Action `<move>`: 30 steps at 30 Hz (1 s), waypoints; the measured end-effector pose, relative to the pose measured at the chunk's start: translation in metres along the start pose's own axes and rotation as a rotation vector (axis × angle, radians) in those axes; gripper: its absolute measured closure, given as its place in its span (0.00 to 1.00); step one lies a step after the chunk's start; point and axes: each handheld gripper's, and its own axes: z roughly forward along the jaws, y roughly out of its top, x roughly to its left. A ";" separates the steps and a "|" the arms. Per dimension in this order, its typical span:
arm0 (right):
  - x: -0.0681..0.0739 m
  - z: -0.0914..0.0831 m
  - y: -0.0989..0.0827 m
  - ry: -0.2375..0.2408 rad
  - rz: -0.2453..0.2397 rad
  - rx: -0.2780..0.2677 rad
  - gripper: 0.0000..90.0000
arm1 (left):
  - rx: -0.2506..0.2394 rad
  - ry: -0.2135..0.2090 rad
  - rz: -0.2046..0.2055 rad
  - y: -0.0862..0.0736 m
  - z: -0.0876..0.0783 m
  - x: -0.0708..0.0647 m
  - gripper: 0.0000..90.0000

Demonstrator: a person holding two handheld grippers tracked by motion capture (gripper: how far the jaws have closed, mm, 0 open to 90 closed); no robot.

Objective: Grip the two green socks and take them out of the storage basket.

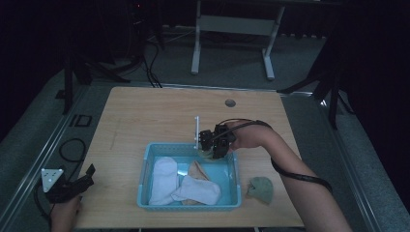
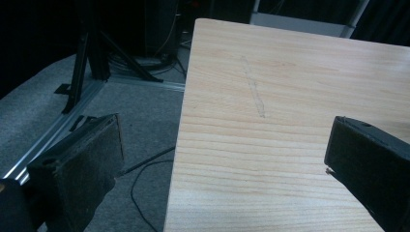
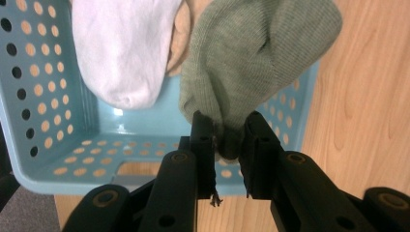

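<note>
Item: green sock, pinched by one edge in my right claw, jaws nearly closed, hanging over the blue basket at its 1 o'clock corner. Left claw gaping, empty. Risk: thin grip slipping, sock dropping onto the table.

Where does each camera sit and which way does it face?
High view: above the person's side, facing forward and down on the table and basket; left hand, left tool, right hand, right tool.
Left gripper view: on the left tool, facing over the table's left edge; open jaws.
Right gripper view: on the right tool, facing down into the basket; jaws pinching a green sock.
Shared: high and right gripper views show the basket and a white sock.
</note>
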 end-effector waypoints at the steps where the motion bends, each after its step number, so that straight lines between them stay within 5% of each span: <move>1: 0.000 -0.002 -0.002 0.000 0.005 0.000 0.86 | 0.000 0.000 -0.001 0.000 0.000 0.000 0.01; 11: 0.000 -0.015 -0.026 -0.015 0.041 -0.011 0.86 | 0.001 0.001 0.001 0.000 0.000 0.000 0.01; 30: -0.001 -0.017 -0.107 -0.019 0.178 -0.009 0.86 | 0.007 0.005 0.002 0.000 0.000 0.000 0.01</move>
